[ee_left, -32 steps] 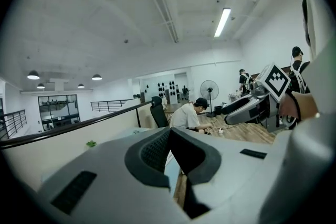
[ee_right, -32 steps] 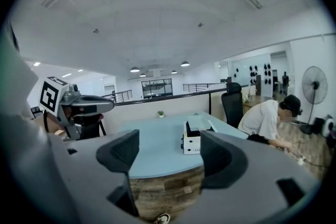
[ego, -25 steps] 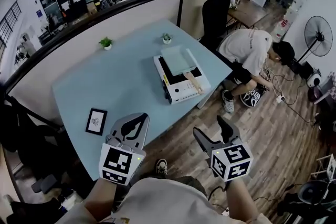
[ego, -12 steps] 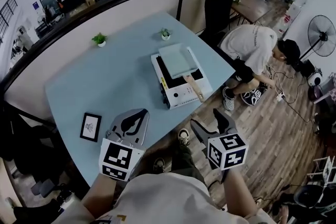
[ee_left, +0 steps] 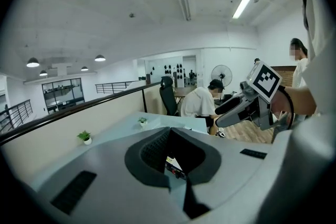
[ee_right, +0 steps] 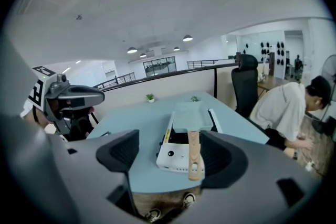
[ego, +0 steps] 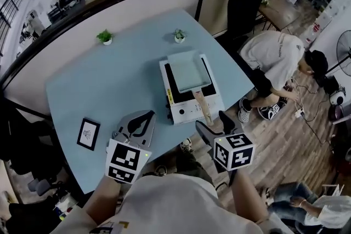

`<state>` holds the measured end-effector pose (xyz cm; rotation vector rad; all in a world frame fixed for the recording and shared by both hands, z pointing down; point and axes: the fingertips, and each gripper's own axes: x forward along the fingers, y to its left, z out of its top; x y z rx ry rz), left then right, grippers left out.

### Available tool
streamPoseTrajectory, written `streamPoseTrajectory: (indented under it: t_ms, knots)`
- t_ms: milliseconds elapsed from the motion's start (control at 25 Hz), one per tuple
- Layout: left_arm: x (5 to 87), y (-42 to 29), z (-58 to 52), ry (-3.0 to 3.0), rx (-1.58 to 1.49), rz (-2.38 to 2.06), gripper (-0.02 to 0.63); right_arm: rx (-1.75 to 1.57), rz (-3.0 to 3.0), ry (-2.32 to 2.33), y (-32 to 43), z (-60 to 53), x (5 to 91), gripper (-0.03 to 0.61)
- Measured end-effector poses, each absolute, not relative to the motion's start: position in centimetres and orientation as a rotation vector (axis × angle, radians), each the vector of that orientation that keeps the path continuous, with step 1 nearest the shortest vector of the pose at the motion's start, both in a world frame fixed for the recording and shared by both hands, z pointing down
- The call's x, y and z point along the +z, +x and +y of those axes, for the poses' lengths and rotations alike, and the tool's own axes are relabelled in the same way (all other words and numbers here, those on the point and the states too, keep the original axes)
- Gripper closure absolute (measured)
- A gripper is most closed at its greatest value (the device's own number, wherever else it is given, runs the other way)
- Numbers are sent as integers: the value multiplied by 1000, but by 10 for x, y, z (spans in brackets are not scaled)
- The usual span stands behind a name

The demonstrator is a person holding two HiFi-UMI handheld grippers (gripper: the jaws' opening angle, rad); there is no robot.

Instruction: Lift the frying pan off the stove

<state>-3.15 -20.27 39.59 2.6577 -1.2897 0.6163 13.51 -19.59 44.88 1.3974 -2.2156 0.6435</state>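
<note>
**Not yet at the handle**

Head view: the pan (ego: 188,70) sits on the stove (ego: 189,109) by the desk's (ego: 109,90) right corner, its handle (ego: 203,107) pointing at the near edge. The pan looks empty. 2 pots (ego: 105,39) by the far edge hold plants.

Left gripper view: the left gripper (ee_left: 169,134) is pressed together, empty.

Right gripper view: the right gripper (ee_right: 170,140) is spread, with the handle lined up well ahead. Best to approach level, clamp mid-handle and lift straight.

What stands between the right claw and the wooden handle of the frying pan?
Nothing visible does. The right claw is open, and the wooden handle of the frying pan points toward it, past the front edge of the portable stove. Only open air lies between them.
</note>
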Motion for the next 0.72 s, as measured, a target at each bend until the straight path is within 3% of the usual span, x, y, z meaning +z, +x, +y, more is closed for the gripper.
streamPoseTrajectory:
  t_ms: [720]
  knots:
    - [487,6,-290,2216,747,-1487,611,1049,-2124,1000,158,-304,565,219]
